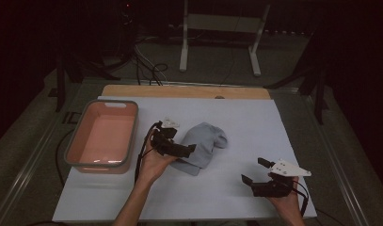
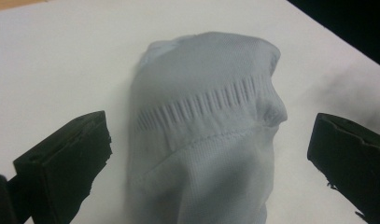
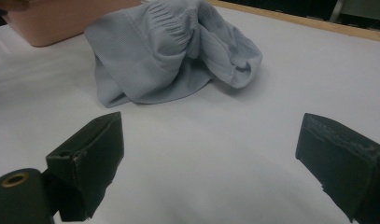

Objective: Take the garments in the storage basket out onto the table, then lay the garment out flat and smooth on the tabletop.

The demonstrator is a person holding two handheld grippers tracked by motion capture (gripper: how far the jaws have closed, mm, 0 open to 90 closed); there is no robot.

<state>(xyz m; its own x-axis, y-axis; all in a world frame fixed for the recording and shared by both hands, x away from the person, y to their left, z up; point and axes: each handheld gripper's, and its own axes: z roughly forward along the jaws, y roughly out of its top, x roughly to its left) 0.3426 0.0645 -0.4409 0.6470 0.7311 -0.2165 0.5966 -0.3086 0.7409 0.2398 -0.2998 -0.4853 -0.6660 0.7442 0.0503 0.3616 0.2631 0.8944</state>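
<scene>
So the grey sock (image 1: 202, 146) was lying crumpled pretty much in the middle of the counter (image 1: 255, 122), bunched into a soft heap with its ribbed band showing on top. Left of it, near the counter's left edge, sat a pink bin (image 1: 103, 134) with a grey rim, looked hollow inside, just the pink floor.

The left tool (image 1: 179, 147) was right at the sock's left side, tips over the fabric's edge as seen from the high view. From the left gripper view, its jaws were spread wide with the sock (image 2: 206, 126) sitting between them, one jaw on each side, neither one touching the cloth as far as I could tell. So not pinching anything.

The right tool (image 1: 255, 172) was down by the counter's near right corner, well apart from the sock. Its jaws were spread wide too, nothing between them but bare white counter (image 3: 253, 154). In the right gripper view the sock (image 3: 169, 51) sat farther off, with the bin (image 3: 61, 21) behind it at the far left.
</scene>
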